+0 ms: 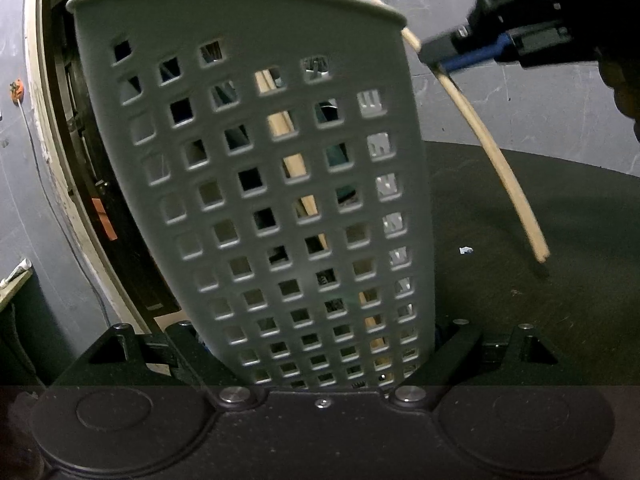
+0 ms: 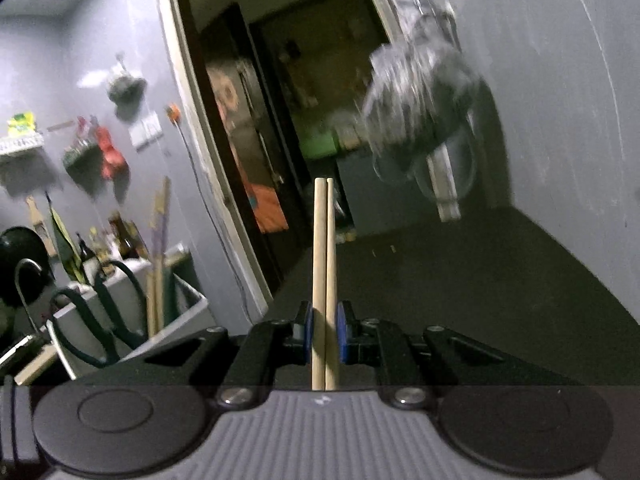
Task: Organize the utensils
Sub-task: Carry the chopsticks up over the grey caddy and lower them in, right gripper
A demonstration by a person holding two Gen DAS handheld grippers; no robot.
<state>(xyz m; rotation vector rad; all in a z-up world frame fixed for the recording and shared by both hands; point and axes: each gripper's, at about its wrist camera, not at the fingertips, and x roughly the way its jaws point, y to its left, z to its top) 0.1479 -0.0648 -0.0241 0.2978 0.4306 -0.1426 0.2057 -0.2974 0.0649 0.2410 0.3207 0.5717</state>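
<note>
A grey perforated plastic utensil holder [image 1: 256, 184] is clamped between the half-spread fingers of the left gripper [image 1: 308, 344] above the dark tabletop [image 1: 520, 320]. A pair of pale wooden chopsticks [image 2: 324, 280] is pinched in the nearly closed right gripper [image 2: 323, 336], just beside the holder's rim.

The left wrist view looks close-up at the perforated holder [image 1: 256, 184] filling centre frame. The right wrist view faces a doorway [image 2: 280, 120]. Both share the chopsticks [image 2: 324, 280].

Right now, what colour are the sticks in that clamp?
Pale wood chopsticks, clearest in the right wrist view.
</note>
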